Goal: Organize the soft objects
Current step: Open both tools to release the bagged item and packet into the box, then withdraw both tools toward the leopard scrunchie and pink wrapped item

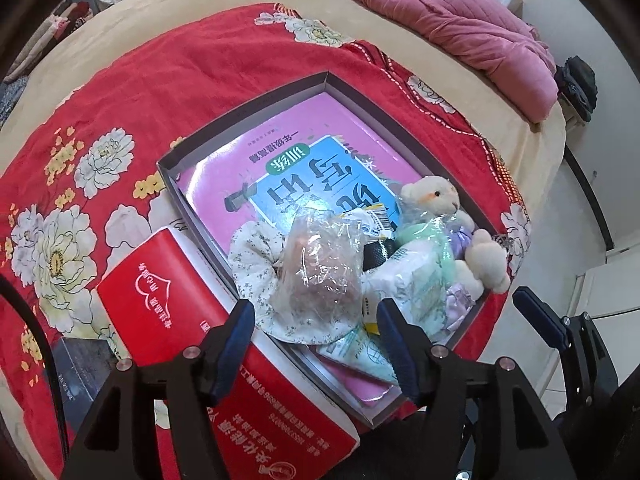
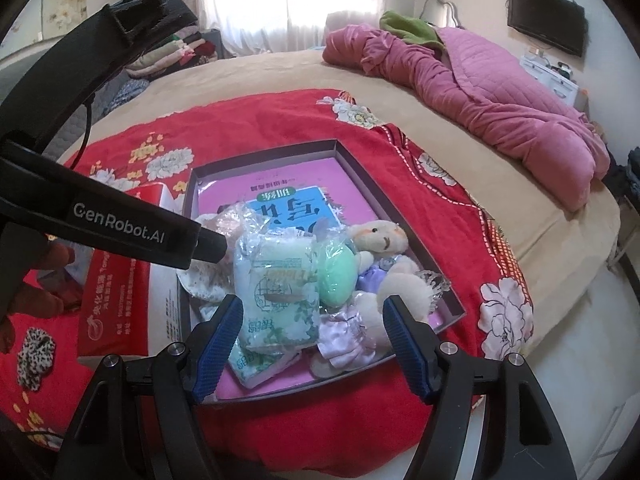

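A shallow grey box [image 1: 248, 109] [image 2: 352, 168] lies on a red floral blanket, with a pink book [image 1: 320, 136] [image 2: 280, 184] flat inside. Piled at its near end are a white teddy bear [image 1: 434, 196] [image 2: 378, 236], a clear plastic bag [image 1: 320, 268], a floral cloth [image 1: 252, 256], tissue packs [image 2: 276, 292] and a green soft egg [image 2: 338, 276]. My left gripper [image 1: 316, 344] is open and empty just above the bag and cloth. My right gripper [image 2: 314, 344] is open and empty over the tissue packs. A leopard scrunchie [image 2: 34, 356] lies on the blanket outside the box.
A red tissue box [image 1: 192, 320] [image 2: 116, 300] stands against the box's left side. A pink quilt [image 1: 460, 24] [image 2: 500, 96] lies bunched at the far right of the bed. The bed edge drops off at right. The left gripper's body [image 2: 120, 228] crosses the right wrist view.
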Demonstrator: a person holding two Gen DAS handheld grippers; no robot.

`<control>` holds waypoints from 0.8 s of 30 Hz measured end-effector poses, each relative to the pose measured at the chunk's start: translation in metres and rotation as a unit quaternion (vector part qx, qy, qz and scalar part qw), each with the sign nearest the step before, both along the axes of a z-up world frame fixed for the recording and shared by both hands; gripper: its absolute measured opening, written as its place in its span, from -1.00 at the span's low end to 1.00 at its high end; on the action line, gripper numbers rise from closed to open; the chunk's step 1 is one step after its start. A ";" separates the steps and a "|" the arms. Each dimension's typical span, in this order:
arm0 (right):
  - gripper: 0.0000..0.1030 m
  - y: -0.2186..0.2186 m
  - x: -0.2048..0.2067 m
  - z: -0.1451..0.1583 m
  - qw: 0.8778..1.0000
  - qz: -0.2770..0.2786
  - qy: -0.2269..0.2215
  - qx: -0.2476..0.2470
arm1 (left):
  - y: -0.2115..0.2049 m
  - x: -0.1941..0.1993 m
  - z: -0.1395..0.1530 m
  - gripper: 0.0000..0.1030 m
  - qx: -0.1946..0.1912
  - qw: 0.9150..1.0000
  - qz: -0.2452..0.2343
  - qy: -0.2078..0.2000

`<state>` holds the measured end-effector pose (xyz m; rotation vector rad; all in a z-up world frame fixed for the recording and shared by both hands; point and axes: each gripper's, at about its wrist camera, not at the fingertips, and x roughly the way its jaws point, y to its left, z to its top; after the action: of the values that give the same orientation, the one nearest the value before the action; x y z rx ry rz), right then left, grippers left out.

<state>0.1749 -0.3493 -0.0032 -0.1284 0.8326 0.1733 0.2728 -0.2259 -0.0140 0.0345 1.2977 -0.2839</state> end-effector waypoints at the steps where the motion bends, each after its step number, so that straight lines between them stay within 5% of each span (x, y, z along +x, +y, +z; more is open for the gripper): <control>1: 0.44 0.000 -0.001 0.001 1.000 -0.001 -0.001 0.000 | 0.000 -0.001 0.002 0.23 0.002 1.000 0.001 -0.003; 24: 0.47 -0.016 -0.018 0.040 0.998 -0.040 -0.032 0.022 | 0.002 -0.038 0.051 0.46 0.014 0.998 -0.001 -0.064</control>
<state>0.1564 -0.3649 0.0364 -0.0600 0.7685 0.1119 0.2344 -0.2237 0.0374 0.0779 1.1747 -0.2614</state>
